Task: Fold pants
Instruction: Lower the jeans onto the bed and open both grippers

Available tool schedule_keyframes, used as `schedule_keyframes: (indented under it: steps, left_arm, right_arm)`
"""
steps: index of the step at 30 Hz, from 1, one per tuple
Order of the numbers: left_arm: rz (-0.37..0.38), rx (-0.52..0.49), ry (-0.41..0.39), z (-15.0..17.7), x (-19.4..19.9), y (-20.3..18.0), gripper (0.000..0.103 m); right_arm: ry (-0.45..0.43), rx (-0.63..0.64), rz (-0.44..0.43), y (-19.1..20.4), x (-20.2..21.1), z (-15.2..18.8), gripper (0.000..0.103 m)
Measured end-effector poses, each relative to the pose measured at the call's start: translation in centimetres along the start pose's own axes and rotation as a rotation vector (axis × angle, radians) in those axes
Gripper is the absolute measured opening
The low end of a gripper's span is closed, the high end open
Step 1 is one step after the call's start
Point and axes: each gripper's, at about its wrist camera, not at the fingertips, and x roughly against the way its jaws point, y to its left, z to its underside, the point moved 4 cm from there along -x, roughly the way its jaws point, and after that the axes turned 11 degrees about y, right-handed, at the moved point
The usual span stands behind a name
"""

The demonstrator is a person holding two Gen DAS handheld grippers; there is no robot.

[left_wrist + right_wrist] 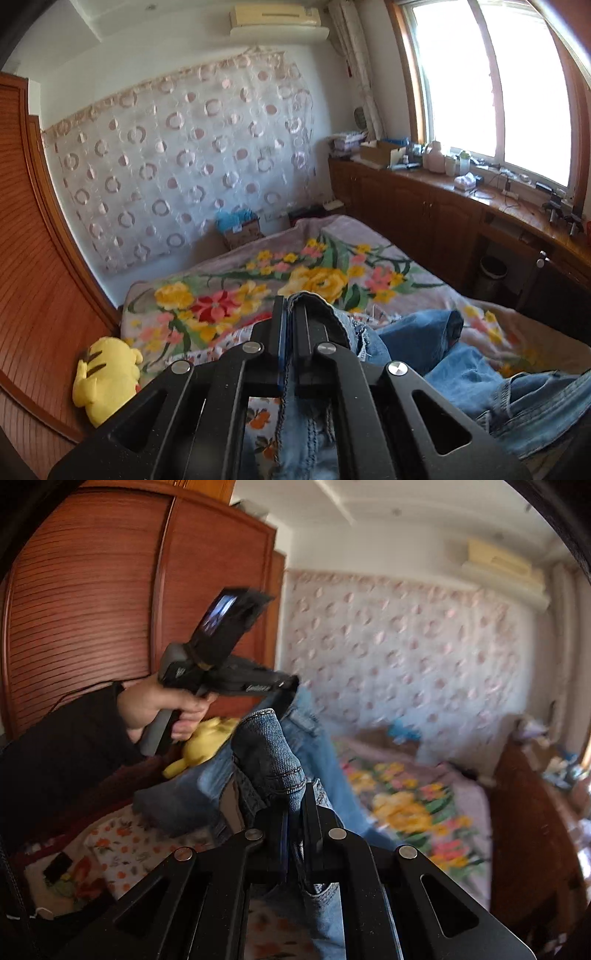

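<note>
In the right wrist view, the left gripper (286,686) at centre-left has its fingers clamped on the jeans (314,738), lifted above the bed (469,797). At lower centre, the right gripper (295,794) pinches another denim edge, so the cloth runs between them, upper left to lower centre.

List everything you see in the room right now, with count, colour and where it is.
jeans: one, blue denim, lifted over the bed, pinched by both grippers
blanket: one, floral, on the bed
plush toy: one, yellow, bed's edge by the wardrobe
wardrobe: one, brown wood, beside the bed
curtain: one, white with circles, back wall
air conditioner: one, cream, high on wall
left gripper: black, shut on jeans
right gripper: black, shut on jeans
hand: one, holding the left gripper's handle
</note>
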Motion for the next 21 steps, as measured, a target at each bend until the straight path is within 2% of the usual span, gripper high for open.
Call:
schedule_keyframes:
  steps: [4,5,7,12,14,17,19,20,21]
  left_arm:
    - [-0.007,0.024,0.076,4.6,-2.6,1.6,0.003]
    - [-0.007,0.024,0.093,5.8,-3.2,1.8,0.003]
    - [-0.005,0.027,0.122,7.5,-4.2,2.0,0.003]
    - [0.035,0.063,0.202,12.0,-6.3,2.1,0.007]
    - [0.038,0.064,0.230,13.4,-6.7,2.1,0.010]
    - [0.052,0.066,0.251,15.3,-6.6,2.2,0.018]
    - [0.066,0.071,0.261,16.8,-6.3,2.0,0.022]
    - [0.071,0.073,0.263,17.2,-6.0,2.0,0.024]
    - [0.077,0.074,0.265,17.9,-5.7,1.9,0.026]
  right_arm:
    - [0.083,0.000,-0.116,3.1,-5.2,0.1,0.006]
    - [0.101,-0.001,-0.138,2.2,-6.7,-0.5,0.006]
    - [0.138,-0.006,-0.188,3.8,-8.1,0.1,0.006]
    - [0.217,-0.048,-0.257,2.4,-12.2,0.7,0.006]
    - [0.233,-0.062,-0.269,2.0,-12.5,0.5,0.006]
    - [0.240,-0.099,-0.313,-1.2,-12.7,2.3,0.006]
    - [0.237,-0.104,-0.325,-1.3,-12.4,2.1,0.006]
    - [0.237,-0.107,-0.329,-2.7,-12.6,2.5,0.006]
    - [0.240,-0.111,-0.338,-2.6,-12.7,3.5,0.006]
